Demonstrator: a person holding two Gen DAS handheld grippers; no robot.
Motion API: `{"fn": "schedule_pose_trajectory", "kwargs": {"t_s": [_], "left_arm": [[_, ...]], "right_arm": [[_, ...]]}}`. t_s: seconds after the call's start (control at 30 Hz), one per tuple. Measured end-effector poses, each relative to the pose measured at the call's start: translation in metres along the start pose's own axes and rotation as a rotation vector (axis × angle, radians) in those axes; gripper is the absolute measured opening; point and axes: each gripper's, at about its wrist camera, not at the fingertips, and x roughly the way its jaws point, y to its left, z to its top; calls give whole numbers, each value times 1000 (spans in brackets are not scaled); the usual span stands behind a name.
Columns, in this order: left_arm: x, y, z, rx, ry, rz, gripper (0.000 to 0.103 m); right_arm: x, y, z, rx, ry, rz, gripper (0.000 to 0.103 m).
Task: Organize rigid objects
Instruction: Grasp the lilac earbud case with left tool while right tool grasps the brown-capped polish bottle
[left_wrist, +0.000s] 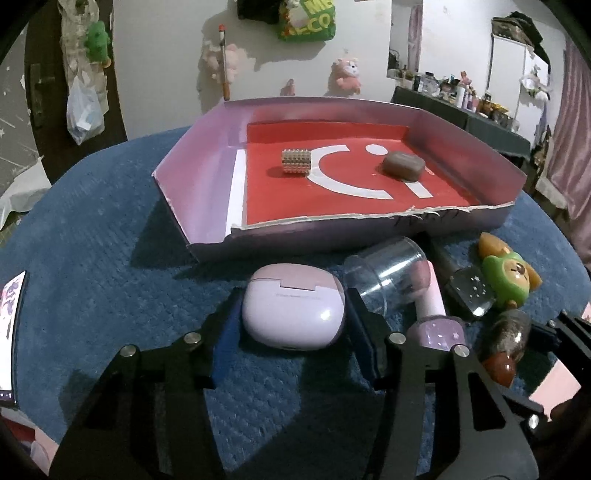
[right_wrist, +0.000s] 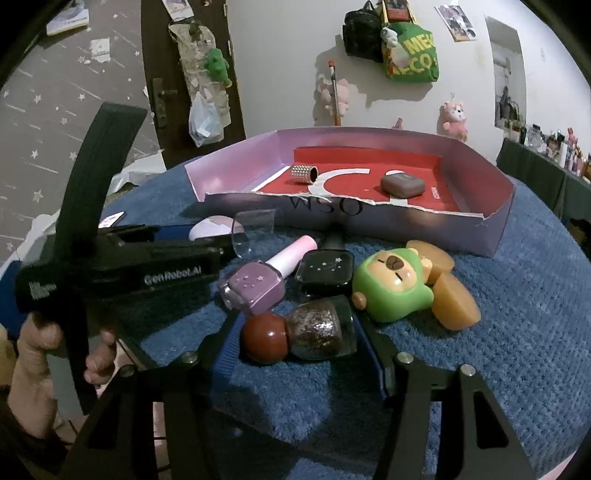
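Observation:
A lilac earbud case (left_wrist: 293, 312) lies on the blue mat between the fingers of my left gripper (left_wrist: 291, 314), which stand around it. A glitter nail polish bottle with a dark red cap (right_wrist: 301, 334) lies between the fingers of my right gripper (right_wrist: 299, 332); whether either grips is unclear. The pink-walled tray (left_wrist: 207, 177) with a red floor holds a studded cylinder (left_wrist: 295, 160) and a brown case (left_wrist: 402, 165). It also shows in the right wrist view (right_wrist: 476, 158).
A clear plastic cup (left_wrist: 388, 273), a purple polish bottle (right_wrist: 255, 286), a black star-printed bottle (right_wrist: 325, 271) and a green bear toy (right_wrist: 391, 290) lie on the mat in front of the tray. A phone (left_wrist: 11, 332) lies at the left edge.

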Motion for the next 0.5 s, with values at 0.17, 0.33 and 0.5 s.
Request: {"fn": "schedule_pose_trajectory", "kwargs": {"t_s": [0.17, 0.33, 0.5], "left_arm": [[-10, 3, -6, -16, 0, -4, 51], [-22, 7, -10, -47, -7, -19, 51], [-31, 8, -10, -59, -19, -21, 51]], "right_arm": [[-4, -1, 1, 17, 3, 43, 61], [-9, 0, 4, 32, -4, 84, 61], [-11, 0, 5, 44, -6, 111, 61]]}}
